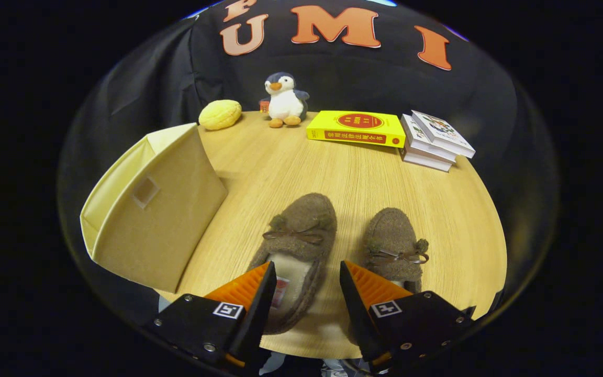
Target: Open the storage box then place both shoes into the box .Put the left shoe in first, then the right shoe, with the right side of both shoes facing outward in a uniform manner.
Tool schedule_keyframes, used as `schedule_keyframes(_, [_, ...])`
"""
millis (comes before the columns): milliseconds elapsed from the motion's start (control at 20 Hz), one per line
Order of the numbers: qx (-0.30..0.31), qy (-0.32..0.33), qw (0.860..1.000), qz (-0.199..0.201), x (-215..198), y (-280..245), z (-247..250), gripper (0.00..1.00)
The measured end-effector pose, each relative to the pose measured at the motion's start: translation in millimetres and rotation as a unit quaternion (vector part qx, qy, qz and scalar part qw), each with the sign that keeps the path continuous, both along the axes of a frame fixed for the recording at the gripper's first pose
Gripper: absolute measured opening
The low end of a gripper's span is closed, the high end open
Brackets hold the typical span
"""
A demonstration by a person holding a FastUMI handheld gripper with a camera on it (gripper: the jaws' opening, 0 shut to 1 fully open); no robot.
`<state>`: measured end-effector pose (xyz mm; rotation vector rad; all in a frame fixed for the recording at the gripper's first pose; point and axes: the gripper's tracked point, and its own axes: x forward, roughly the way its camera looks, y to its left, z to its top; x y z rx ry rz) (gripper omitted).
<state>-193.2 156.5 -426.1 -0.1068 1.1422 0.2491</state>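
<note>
Gripper (pixel 306 275) open over left slipper (pixel 297 251) (apparently not touching), right slipper (pixel 394 242) beside, box (pixel 157 209) leftward.

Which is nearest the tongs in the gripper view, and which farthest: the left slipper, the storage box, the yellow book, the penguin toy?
The tongs are open.
1. Left slipper: its heel lies between the tips.
2. Storage box: ahead, off to the left.
3. Yellow book: beyond the slippers, across the table.
4. Penguin toy: at the table's far edge, by the wall.
</note>
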Motion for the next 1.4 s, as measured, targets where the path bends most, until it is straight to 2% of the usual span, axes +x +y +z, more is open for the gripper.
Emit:
schedule_keyframes(150, [-0.017,0.004,1.0,0.001,9.1,-4.8,-23.9,0.63])
schedule_keyframes(250, [-0.013,0.019,1.0,-0.005,9.9,-1.2,-35.8,0.49])
schedule_keyframes(400, [-0.029,0.012,0.999,-0.028,20.0,-6.3,-47.5,0.31])
schedule_keyframes(450, [-0.029,0.019,0.999,-0.035,16.7,-5.4,-46.2,0.29])
schedule_keyframes(600, [-0.037,0.035,0.997,-0.054,16.0,-7.8,-49.4,0.12])
schedule_keyframes(700, [-0.023,0.047,0.996,-0.068,15.4,-6.1,-44.2,0.05])
schedule_keyframes(800, [-0.006,0.046,0.996,-0.082,18.6,-2.6,-33.3,0.04])
schedule_keyframes(1000, [0.006,0.031,0.996,-0.085,30.0,4.8,10.8,0.03])
schedule_keyframes(1400, [0.073,0.009,0.994,-0.079,62.0,80.4,113.6,0.03])
